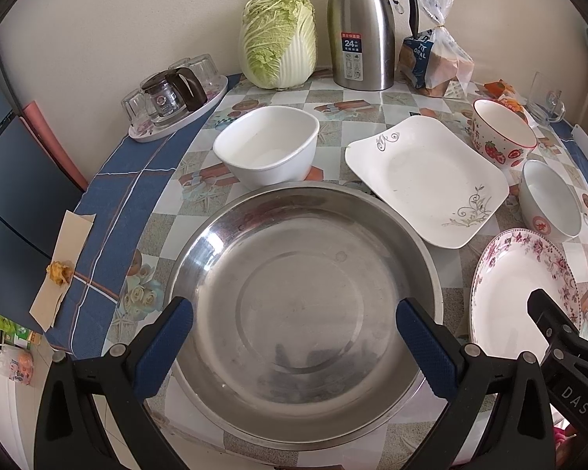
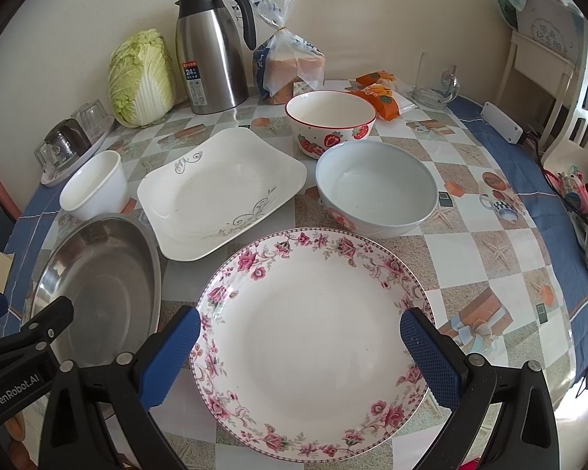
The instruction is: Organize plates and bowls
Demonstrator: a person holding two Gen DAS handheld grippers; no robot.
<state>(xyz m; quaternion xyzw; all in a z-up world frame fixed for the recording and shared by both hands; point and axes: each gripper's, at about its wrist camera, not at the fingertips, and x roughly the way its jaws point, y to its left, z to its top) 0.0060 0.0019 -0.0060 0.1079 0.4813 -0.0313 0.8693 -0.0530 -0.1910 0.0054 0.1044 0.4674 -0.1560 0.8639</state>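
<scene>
My left gripper (image 1: 294, 313) is open and empty, hovering over a large steel plate (image 1: 302, 297), which also shows in the right wrist view (image 2: 98, 286). My right gripper (image 2: 300, 321) is open and empty over a round floral plate (image 2: 313, 340), also seen in the left wrist view (image 1: 521, 290). Behind them lie a square white plate (image 2: 219, 192) (image 1: 427, 176), a white square bowl (image 1: 268, 145) (image 2: 94, 184), a pale blue bowl (image 2: 376, 192) (image 1: 548, 199) and a strawberry bowl (image 2: 331, 119) (image 1: 501, 131).
At the back stand a cabbage (image 1: 280, 37), a steel thermos jug (image 1: 362, 27), a bread bag (image 2: 290, 62), orange snack packets (image 2: 380, 96) and a glass mug (image 2: 435, 78). A tray of glasses (image 1: 176, 94) sits back left. A chair (image 2: 560, 70) stands to the right.
</scene>
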